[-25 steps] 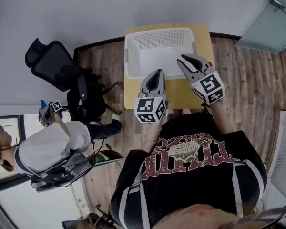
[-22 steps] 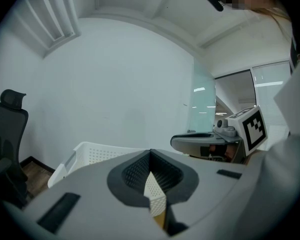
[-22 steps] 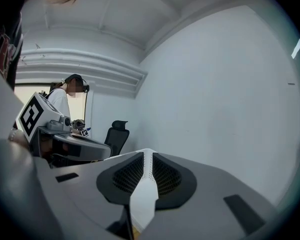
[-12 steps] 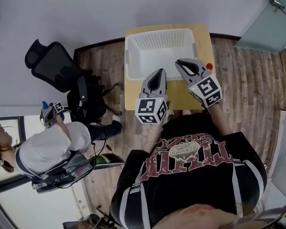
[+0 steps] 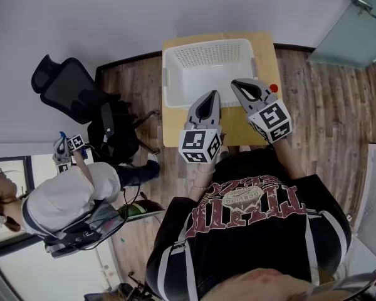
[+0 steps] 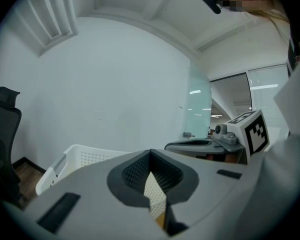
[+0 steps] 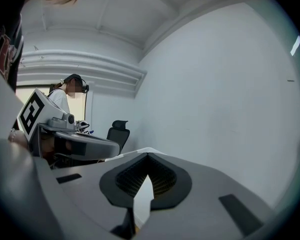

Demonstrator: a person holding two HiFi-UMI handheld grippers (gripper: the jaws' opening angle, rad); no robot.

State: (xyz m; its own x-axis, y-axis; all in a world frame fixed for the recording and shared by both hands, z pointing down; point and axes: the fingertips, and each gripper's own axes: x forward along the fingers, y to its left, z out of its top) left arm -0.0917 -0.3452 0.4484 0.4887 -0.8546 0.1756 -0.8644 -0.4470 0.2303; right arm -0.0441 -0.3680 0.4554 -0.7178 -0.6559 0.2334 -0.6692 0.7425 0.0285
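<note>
Left hand-held gripper [image 5: 211,95]: jaws pressed together, empty, tip over the white perforated basket's [image 5: 173,74] near rim.
Right hand-held gripper [image 5: 238,83]: likewise closed, empty, above the basket's near right corner.
Basket: on the wooden worktop [image 5: 267,49].
Handling: jaws need parting before any grip.

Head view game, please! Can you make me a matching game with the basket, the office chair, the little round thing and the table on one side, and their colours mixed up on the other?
Things:
1. basket
2. office chair
3. little round thing
4. table

Colours:
A. red
B. black
C. light wood
D. white

Right pairs: 1-D, 2-B, 3-A, 4-C.
</note>
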